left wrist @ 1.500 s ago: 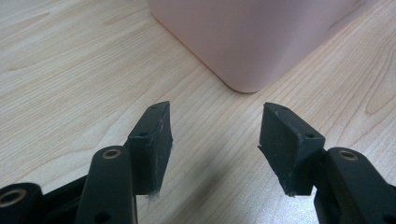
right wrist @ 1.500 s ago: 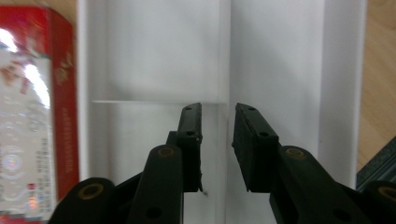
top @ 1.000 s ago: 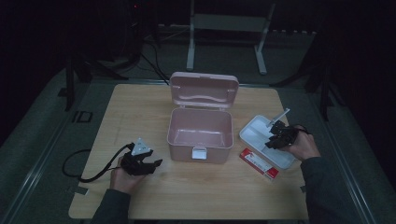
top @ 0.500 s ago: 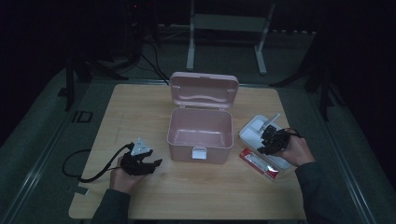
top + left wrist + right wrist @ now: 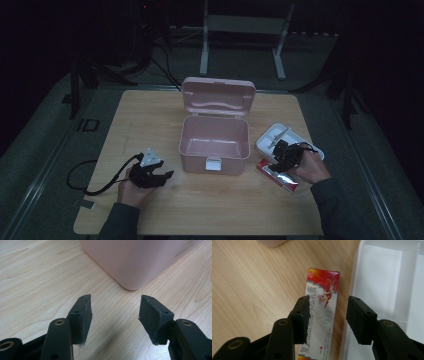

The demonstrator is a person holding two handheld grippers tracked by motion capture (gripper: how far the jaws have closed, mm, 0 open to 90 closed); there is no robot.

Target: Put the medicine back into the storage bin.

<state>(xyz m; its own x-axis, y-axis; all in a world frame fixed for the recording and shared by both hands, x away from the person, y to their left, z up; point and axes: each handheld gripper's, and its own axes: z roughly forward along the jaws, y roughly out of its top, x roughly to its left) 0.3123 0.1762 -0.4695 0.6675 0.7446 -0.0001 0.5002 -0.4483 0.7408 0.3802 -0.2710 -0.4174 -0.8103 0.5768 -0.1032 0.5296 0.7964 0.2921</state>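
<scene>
Red-and-silver carton: flat printed cardboard box (image 5: 322, 312) is lying on the pale wooden table (image 5: 150, 115), just beside the white plastic compartment tray (image 5: 387, 277), long edge running along the tray's rim; in the high view (image 5: 278, 175) it is sitting near the front right of the table.
Right gripper: black two-jaw tool (image 5: 327, 320) is hovering over the carton with its jaws spread and having just been opening; one jaw is sitting over the carton's face and the other over the tray rim, with nothing pinched.
Left gripper: black two-jaw tool (image 5: 115, 317) is resting near the front left corner of the pink plastic box (image 5: 140, 260), jaws standing apart and empty.
Pink box: it is standing with its hinged lid (image 5: 218, 96) raised and its inside bare.
Risk, straddling: the far jaw is probably going to land on the tray wall rather than the carton's edge, because carton and tray are lying so close.
Risk, tray shift: closing here is likely dragging the light tray along.
Risk, crushing: squeezing across thin cardboard is possibly denting it.
Risk, slipping: the glossy face is offering little grip if caught off-centre.
</scene>
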